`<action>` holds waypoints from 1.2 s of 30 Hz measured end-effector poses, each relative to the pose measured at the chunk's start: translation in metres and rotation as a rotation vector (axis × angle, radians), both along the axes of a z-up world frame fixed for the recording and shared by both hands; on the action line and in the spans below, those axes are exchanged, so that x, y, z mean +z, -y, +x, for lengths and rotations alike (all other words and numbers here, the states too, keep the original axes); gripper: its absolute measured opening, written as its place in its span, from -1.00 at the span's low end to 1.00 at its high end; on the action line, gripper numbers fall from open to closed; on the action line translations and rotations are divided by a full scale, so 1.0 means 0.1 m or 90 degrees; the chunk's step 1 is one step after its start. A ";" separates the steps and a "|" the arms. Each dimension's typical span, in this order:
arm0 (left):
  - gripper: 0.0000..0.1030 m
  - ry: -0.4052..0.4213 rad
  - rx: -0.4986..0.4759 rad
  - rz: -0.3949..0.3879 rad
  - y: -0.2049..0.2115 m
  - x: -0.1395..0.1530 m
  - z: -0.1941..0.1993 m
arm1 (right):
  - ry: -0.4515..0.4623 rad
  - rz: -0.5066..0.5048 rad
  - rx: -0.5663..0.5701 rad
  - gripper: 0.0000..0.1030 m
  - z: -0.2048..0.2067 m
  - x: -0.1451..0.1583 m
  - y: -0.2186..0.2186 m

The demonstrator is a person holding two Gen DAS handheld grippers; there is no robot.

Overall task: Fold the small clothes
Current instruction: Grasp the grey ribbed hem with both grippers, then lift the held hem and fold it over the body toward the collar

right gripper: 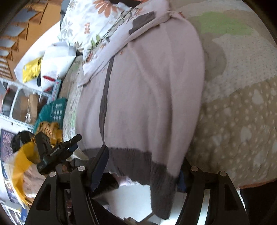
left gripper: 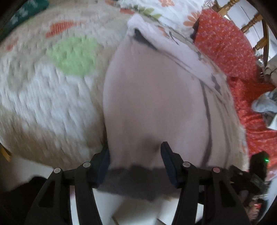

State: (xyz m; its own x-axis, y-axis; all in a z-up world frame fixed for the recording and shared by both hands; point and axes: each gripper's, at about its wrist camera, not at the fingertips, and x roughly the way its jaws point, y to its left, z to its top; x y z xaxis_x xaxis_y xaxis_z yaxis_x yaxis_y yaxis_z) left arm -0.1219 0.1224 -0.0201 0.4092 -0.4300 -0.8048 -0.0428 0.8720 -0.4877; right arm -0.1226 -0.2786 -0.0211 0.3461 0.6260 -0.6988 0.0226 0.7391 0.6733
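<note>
A pale pink garment with a dark grey seam and a dark grey hem lies lengthwise on a quilted bed cover. My left gripper is closed on the hem end, with cloth filling the gap between its fingers and draping toward the camera. In the right wrist view the same garment runs away from my right gripper. That gripper holds the grey hem, which hangs over and hides its right finger. Each gripper shows at the edge of the other's view.
A floral cloth overlaps the garment's far end. Red patterned fabric, a wooden chair and a grey-white cloth lie to the right. A teal basket, wire shelving and wooden stairs stand beyond the bed.
</note>
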 end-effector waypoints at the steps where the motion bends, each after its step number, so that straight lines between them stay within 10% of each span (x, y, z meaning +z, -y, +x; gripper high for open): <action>1: 0.08 -0.011 0.003 -0.015 -0.01 -0.04 -0.03 | -0.001 -0.005 0.003 0.44 -0.01 -0.01 -0.03; 10: 0.08 -0.045 0.009 -0.008 0.07 -0.21 -0.21 | -0.002 -0.056 0.018 0.44 -0.14 -0.04 -0.15; 13: -0.52 -0.047 -0.001 0.020 0.17 -0.19 -0.19 | -0.005 -0.077 0.026 0.40 -0.21 -0.06 -0.21; 14: -0.78 -0.041 -0.010 0.031 0.21 -0.16 -0.19 | -0.004 -0.087 0.026 0.27 -0.21 -0.07 -0.23; 18: -0.81 -0.002 -0.011 0.034 0.26 0.10 -0.19 | 0.001 -0.165 0.012 -0.71 -0.26 -0.03 -0.24; 28: -0.81 0.101 0.036 -0.001 0.11 1.00 0.46 | 0.112 -0.123 0.020 -0.78 0.07 0.80 -0.15; 36: -0.81 0.096 0.057 0.029 0.18 1.09 1.57 | 0.190 -0.175 -0.010 -0.78 0.96 1.41 -0.25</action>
State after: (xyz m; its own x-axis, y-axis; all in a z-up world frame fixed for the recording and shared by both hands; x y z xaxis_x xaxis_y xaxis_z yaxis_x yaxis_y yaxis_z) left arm 0.0351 0.1042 0.0893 0.5613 -0.3508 -0.7496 -0.0509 0.8894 -0.4543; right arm -0.0261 -0.2538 0.1195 0.5678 0.4229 -0.7063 -0.1310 0.8934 0.4297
